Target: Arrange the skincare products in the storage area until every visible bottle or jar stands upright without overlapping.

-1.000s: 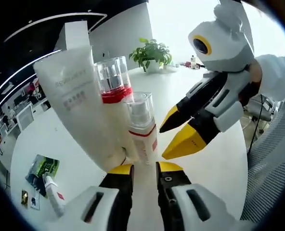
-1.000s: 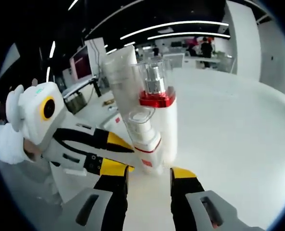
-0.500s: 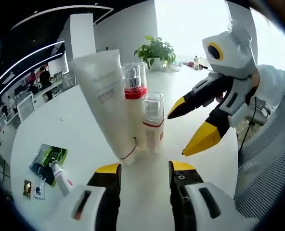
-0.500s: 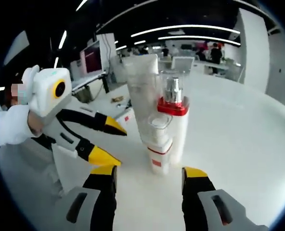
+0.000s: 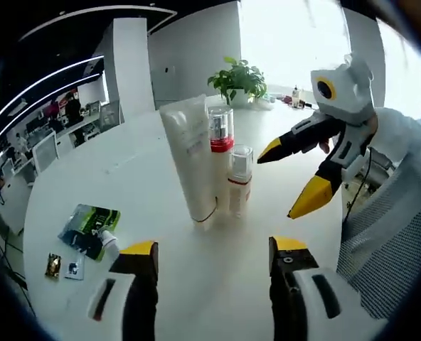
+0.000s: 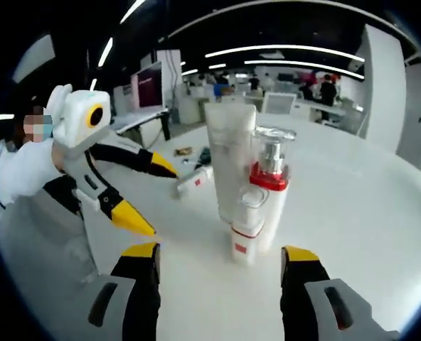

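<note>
**White tabletop, three skincare items upright**

White round tabletop (image 5: 217, 277) carrying, left to right in the left gripper view: a green sachet (image 5: 91, 222) with a small tube (image 5: 109, 242) lying beside it; a tall white squeeze tube (image 5: 190, 162) standing on its cap; a red-collared pump bottle (image 5: 220, 153) just behind; a short clear-capped bottle (image 5: 240, 181) in front. All three stand close together. Potted plant (image 5: 242, 78) at the far edge. Left tool (image 5: 212, 252): jaws wide apart, empty. Right tool (image 6: 221, 257): likewise spread, holding nothing.
</note>
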Motion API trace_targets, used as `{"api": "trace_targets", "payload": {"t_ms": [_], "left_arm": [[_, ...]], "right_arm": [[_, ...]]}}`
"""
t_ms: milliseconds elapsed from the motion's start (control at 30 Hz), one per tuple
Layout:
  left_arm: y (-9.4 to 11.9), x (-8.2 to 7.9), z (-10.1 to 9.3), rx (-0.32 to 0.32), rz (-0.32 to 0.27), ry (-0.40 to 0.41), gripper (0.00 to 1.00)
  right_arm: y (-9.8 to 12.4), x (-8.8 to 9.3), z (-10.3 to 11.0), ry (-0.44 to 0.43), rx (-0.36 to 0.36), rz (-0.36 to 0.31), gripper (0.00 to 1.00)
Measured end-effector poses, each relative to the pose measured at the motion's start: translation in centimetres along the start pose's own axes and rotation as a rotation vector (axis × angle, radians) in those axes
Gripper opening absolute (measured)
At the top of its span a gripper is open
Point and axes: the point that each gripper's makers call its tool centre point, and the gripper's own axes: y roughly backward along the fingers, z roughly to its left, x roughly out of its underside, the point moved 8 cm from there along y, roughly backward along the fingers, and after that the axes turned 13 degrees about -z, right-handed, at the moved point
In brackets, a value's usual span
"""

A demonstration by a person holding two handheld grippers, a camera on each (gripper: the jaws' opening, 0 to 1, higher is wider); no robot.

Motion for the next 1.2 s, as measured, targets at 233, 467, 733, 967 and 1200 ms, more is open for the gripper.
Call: {"api": "trace_targets", "payload": {"t_ms": [233, 467, 733, 967, 1200], "left_arm": [[1.8, -0.4, 1.8, -0.039, -0.014, 0.057, 0.69], [3.6, -0.9, 3.0, -0.083, -0.033, 0.071, 0.75], [5.2, -1.0, 3.6, -0.124, -0.040, 0.078, 0.83], [6.4, -1.0, 4.4, -0.163, -0.038, 0.087, 0.88], [7.1, -1.0, 4.4, -0.184, -0.042, 0.101, 0.94]], "right_arm": [[0.4, -0.5, 0.2, 0.042, -0.022, 0.006, 0.77], [0.6, -1.4, 0.1, 0.061, -0.033, -0.004, 0.83], [0.6, -1.7, 0.4, 0.087, -0.060, 0.006, 0.90], [0.3, -2.1, 0.5, 0.115, -0.079, 0.013, 0.99], [0.1, -2.6, 0.3, 0.131, -0.092, 0.009, 0.99]]}}
